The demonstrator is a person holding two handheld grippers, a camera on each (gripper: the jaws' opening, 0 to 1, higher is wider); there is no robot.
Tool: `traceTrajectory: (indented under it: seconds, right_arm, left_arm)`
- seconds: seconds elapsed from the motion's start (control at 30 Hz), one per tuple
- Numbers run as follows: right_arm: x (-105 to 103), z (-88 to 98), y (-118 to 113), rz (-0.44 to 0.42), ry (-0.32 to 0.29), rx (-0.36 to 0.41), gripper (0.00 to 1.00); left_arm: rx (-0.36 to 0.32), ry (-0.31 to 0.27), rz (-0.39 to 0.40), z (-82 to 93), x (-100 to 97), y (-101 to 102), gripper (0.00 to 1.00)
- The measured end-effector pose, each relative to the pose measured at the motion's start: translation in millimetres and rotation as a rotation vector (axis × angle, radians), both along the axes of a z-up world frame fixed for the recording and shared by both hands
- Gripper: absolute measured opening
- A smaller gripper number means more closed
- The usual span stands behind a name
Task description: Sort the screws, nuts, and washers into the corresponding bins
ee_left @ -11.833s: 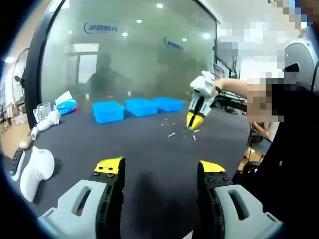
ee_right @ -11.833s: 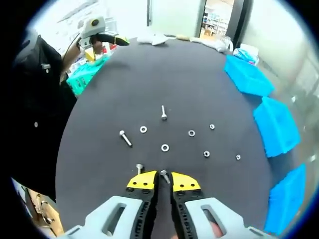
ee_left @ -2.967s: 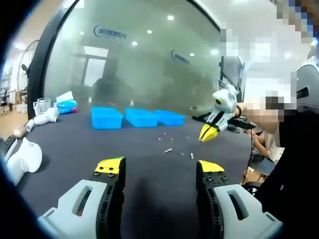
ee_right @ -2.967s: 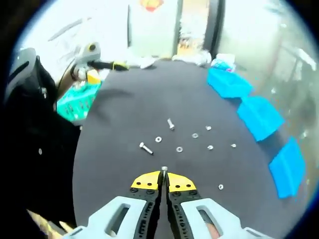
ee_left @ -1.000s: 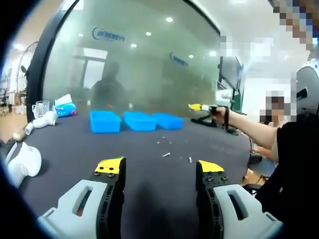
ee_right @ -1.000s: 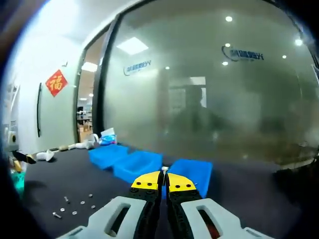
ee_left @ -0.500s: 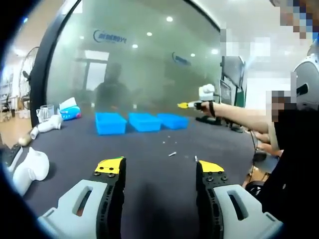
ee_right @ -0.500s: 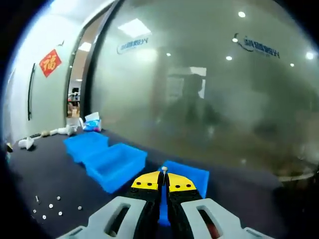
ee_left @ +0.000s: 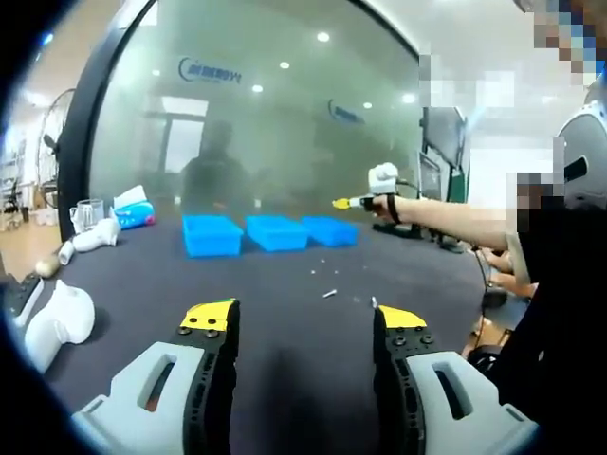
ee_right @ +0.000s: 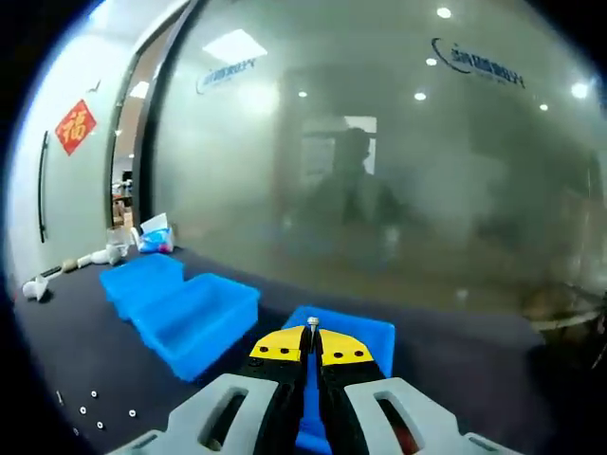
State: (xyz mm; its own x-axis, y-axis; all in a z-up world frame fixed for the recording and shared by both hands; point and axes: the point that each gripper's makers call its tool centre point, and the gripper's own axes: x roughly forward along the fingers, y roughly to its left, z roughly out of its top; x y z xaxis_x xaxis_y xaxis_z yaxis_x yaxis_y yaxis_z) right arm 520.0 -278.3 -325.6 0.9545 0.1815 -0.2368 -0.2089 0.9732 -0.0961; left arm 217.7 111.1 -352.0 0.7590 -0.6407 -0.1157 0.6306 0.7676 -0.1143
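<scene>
Our right gripper (ee_right: 312, 352) has its yellow-tipped jaws pressed together on a small metal screw (ee_right: 312, 325), its long axis pointing forward out of the tips. Directly ahead and just below those tips lies the nearest blue bin (ee_right: 356, 334); two more blue bins (ee_right: 194, 318) run off to the gripper's left. We judge that the release depends on the tips being above that nearest bin. The bins look like smooth, hard plastic, shallow and rectangular. Our left gripper (ee_left: 303, 319) hangs with jaws apart and empty over the dark matte table (ee_left: 285, 284), well short of the loose screws (ee_left: 329, 294).

Red sign (ee_right: 75, 127) on wall, one Chinese character, glass-wall logos (ee_right: 478, 55) illegible
</scene>
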Motion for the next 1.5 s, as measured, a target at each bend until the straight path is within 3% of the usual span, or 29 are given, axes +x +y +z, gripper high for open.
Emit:
traceTrajectory:
  seconds: [0.2, 0.33, 0.47, 0.53, 0.73, 1.03, 1.5]
  right_arm:
    - [-1, -7.9, -1, 0.006, 0.027, 0.022, 0.06]
    - [-3, -5.3, 0, 0.021, -0.003, 0.001, 0.21]
    - [-9, -4.8, -2, 0.029, -0.016, -0.001, 0.29]
    - [-17, -9.5, 2, 0.04, 0.009, 0.037, 0.31]
    - [-58, -19.1, 18, 0.112, -0.01, 0.033, 0.34]
    - [-130, -12.2, 32, 0.177, -0.063, 0.057, 0.34]
    - [-234, -18.4, 44, 0.207, -0.096, 0.091, 0.32]
  left_arm:
    - [-0.001, -0.001, -0.004, 0.2, -0.6, -1, 0.55]
    - [-0.002, 0.002, -0.003, -0.5, -0.8, -1, 0.55]
    - [-0.003, 0.002, -0.003, 0.2, -0.7, -1, 0.55]
    - [-0.004, 0.001, -0.004, 0.7, -0.9, -2, 0.55]
    - [-0.004, 0.004, -0.01, -0.6, -0.9, -5, 0.56]
    - [0.0, -0.001, -0.011, 0.7, -1.7, -7, 0.55]
    - [0.005, -0.024, -0.029, 7.7, -6.3, -14, 0.55]
